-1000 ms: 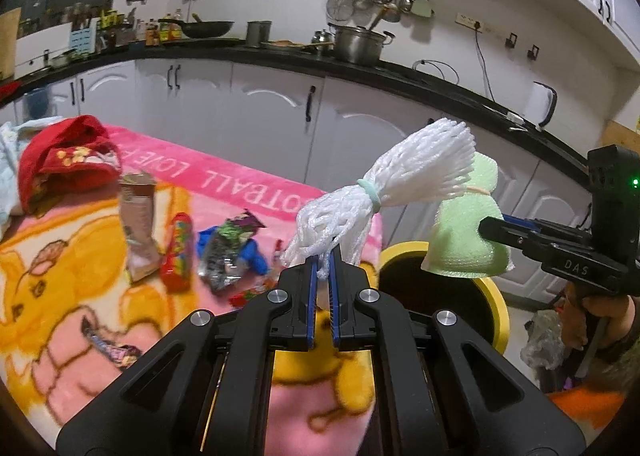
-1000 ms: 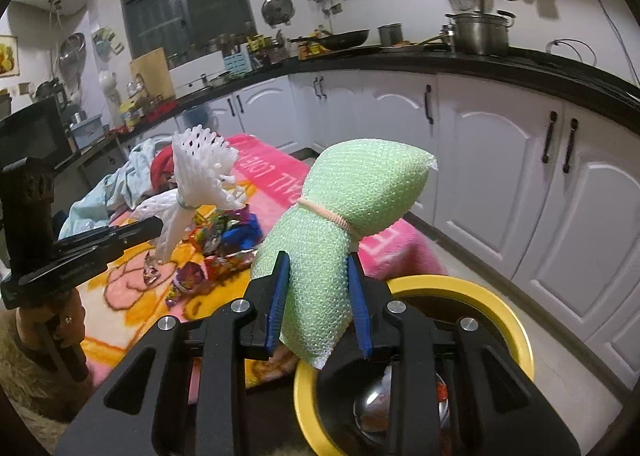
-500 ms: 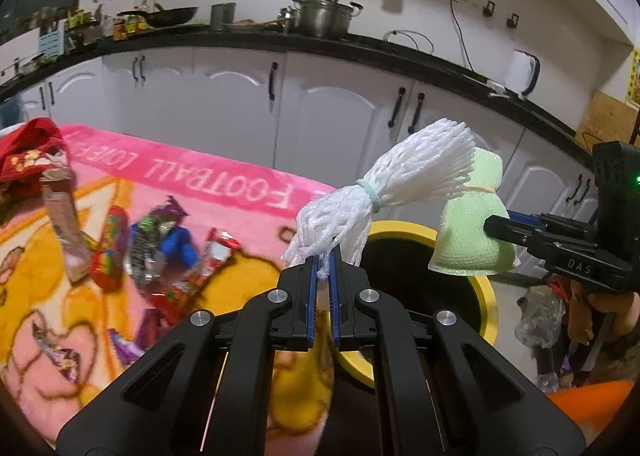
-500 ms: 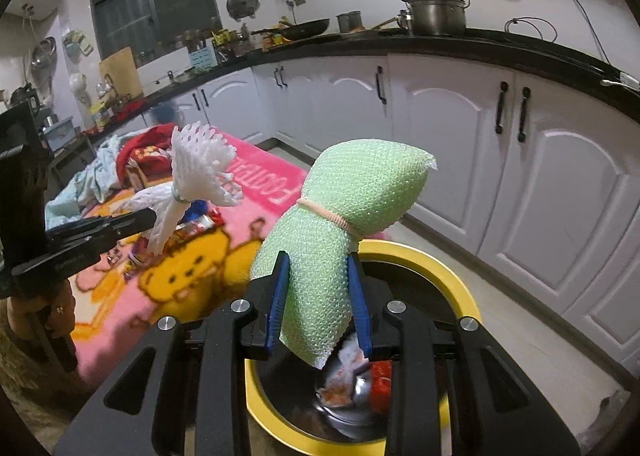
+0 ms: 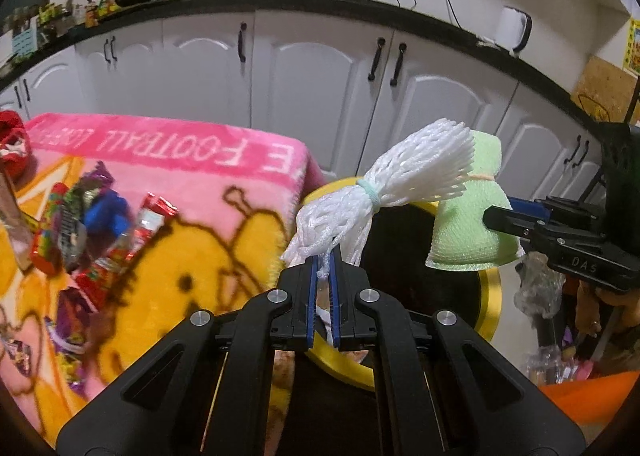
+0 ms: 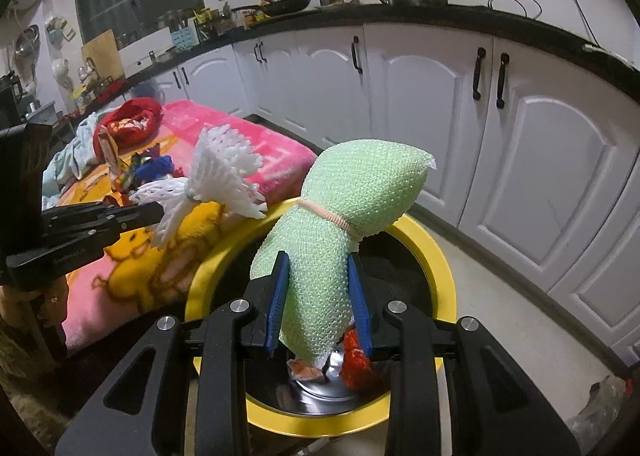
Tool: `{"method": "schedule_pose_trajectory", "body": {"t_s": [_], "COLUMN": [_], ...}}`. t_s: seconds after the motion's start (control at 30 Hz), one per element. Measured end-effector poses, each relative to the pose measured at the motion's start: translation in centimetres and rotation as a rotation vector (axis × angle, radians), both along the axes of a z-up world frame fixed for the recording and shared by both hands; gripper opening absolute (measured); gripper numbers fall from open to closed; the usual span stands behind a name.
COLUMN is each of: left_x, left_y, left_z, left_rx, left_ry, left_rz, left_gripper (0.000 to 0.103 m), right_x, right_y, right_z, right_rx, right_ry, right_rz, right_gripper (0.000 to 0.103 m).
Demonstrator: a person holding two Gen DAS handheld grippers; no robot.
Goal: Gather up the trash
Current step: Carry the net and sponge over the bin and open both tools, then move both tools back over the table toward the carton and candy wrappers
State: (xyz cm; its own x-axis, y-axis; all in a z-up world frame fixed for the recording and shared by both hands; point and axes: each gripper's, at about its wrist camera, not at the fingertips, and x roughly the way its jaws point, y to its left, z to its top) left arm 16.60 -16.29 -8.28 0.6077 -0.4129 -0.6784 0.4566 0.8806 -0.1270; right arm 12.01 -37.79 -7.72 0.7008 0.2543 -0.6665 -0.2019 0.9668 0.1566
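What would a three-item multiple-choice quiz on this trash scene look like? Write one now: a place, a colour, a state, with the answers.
1. Where is the yellow-rimmed bin?
A. On the counter
B. On the floor beside the pink blanket
C. Inside a cabinet

2. What colour is the foam bundle in the right gripper?
A. Green
B. Red
C. Blue

3. What is the state of the left gripper?
A. Wide open and empty
B. Shut on the white foam net
C. Resting on the blanket

Answers:
1. B: the bin stands on the floor by the blanket's edge, in front of the white cabinets.
2. A: the green foam bundle sits between the blue pads, above the bin.
3. B: its jaws pinch the net's tail, and the net hangs in the air near the bin.
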Motion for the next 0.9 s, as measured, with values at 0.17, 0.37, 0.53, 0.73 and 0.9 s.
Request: {"method": "schedule_pose_trajectory", "body": {"t_s": [0.17,0.37,0.53,0.73,0.9], "left_x": [0.3,0.7,0.6,-0.2,-0.8], "left_y": [-1.0,-1.0,0.2,2.8,5.0], "left_z": [-1.1,-1.6,-1.0,0.6,1.8], "left_rx": [0.016,0.014,-0.008,-0.038,-0.057], "left_ry": [0.024,0.032,0.019,-0.025,-0.05], "left_rz": [-0.02,-0.003,0.037,0.103,0.153], "left_gripper": [0.002,0.046,0.061,0.079,0.091], "right_x": [0.2,0.8,0.8,0.6,0.5], "right_y": [-0.5,-0.6,-0.9,-0.4,0.7], "right_z": [-1.5,-2.3,-2.6,-1.7,-0.1], "right_rx": [0.01,0.017,0.025,0.032,0.029], "right_ry": [0.043,0.075,0.078,0.062,0.025], "right_rz": [-0.006,-0.024,-0.035,-0.029,-0.008], "right_gripper": [0.03,0.036,0.046,0.051,0.06]}}
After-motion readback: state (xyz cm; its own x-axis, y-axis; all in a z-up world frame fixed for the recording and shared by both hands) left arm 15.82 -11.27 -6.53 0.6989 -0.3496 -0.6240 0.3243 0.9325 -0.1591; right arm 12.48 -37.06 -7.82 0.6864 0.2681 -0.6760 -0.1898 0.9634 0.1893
